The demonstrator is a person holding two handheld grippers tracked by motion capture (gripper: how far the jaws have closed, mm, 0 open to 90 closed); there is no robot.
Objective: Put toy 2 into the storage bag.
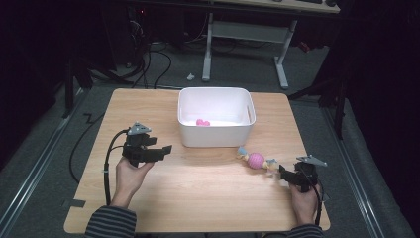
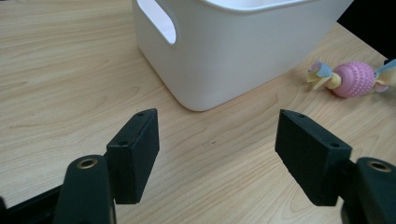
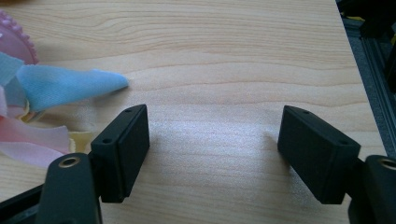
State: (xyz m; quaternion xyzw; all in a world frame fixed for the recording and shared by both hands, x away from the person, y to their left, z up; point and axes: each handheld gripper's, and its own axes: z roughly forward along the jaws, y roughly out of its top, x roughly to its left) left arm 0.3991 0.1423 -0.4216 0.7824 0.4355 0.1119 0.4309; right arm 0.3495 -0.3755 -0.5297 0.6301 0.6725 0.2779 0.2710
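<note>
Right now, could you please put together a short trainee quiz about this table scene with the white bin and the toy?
1. True or false: the pink ball toy with cloth tassels lies inside the white bin.
2. Which gripper is nearer the toy? A) left gripper B) right gripper
3. Fill in: a small ____ object lies on the bin's floor.

Key:
1. False; it lies on the wooden table, in front of the bin toward the right.
2. B; its open jaws stand just beside the tassels without gripping them, while the left gripper is also open and holds nothing.
3. Pink.
</note>
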